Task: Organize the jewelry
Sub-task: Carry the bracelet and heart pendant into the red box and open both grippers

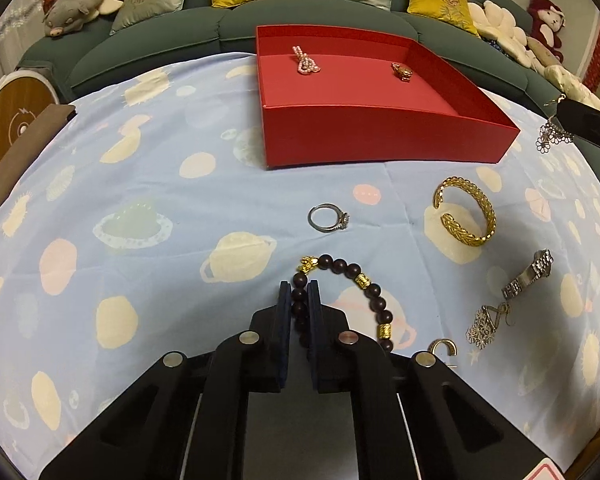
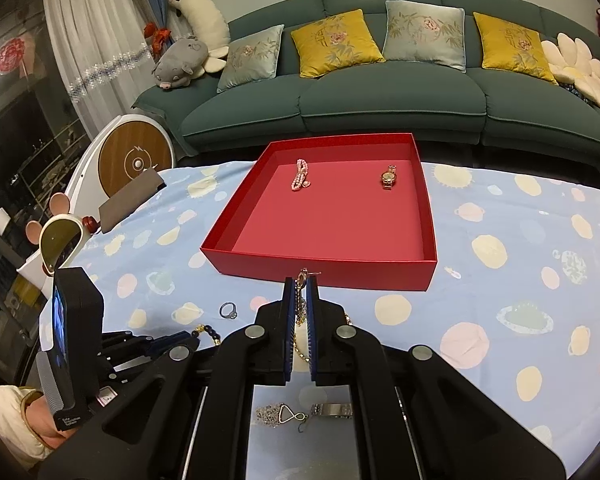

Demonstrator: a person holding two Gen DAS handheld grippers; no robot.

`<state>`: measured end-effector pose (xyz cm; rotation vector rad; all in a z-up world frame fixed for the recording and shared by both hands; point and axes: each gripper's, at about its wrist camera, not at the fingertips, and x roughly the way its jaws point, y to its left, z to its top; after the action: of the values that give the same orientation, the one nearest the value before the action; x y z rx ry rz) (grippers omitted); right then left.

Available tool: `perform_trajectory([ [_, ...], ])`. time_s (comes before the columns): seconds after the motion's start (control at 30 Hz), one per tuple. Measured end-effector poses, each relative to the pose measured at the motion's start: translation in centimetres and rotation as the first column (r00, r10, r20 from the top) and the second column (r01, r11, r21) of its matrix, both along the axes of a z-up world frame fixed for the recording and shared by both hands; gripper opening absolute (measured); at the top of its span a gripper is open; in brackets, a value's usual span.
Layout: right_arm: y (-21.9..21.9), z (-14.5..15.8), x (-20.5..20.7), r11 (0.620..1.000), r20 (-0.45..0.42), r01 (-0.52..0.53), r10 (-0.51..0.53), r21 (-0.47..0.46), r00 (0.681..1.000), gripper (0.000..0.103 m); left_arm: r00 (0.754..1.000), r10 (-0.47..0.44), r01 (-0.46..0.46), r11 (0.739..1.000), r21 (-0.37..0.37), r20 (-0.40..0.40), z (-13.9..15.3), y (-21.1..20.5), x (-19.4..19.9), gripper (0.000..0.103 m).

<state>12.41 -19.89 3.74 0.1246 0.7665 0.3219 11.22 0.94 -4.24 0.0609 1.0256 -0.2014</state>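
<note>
My left gripper (image 1: 299, 286) is shut on a dark bead bracelet with gold charms (image 1: 352, 276) that lies on the planet-print cloth; it also shows at the left in the right wrist view (image 2: 194, 338). My right gripper (image 2: 300, 282) is shut on a dangling flower earring (image 2: 300, 304), held above the cloth in front of the red box (image 2: 320, 270). The same earring (image 1: 552, 136) hangs at the right edge of the left wrist view. Inside the red box (image 1: 380, 136) lie a pink pearl bracelet (image 1: 306, 62) and a gold watch (image 1: 402, 72).
On the cloth lie a silver ring (image 1: 328, 218), a gold cuff bangle (image 1: 466, 210), a silver watch band (image 1: 528, 274), a second flower earring (image 1: 484, 322) and a small open ring (image 1: 444, 346). A green sofa (image 2: 380, 100) stands behind the table.
</note>
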Motion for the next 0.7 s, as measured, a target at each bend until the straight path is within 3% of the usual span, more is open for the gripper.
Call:
perform_trajectory([
  [0.2,0.0,0.2,0.2,1.0,0.008,-0.002,0.002,-0.009,1.0,0.005,0.998,-0.056,0.057,0.995,-0.077,0.007,1.3,-1.1,-0.5,0.005],
  [0.53,-1.2,1.6,0.2,1.0,0.044,0.019,-0.02,0.022,0.999,0.005,0.977,-0.158,0.186,0.96,-0.209,0.145,8.7,-3.4,-3.0,0.005],
  [0.7,-1.9,2.7,1.3,0.999,0.066,0.031,-0.033,0.031,0.997,0.005,0.967,-0.147,0.196,0.951,-0.241,0.209,12.3,-4.3,-0.8,0.005],
])
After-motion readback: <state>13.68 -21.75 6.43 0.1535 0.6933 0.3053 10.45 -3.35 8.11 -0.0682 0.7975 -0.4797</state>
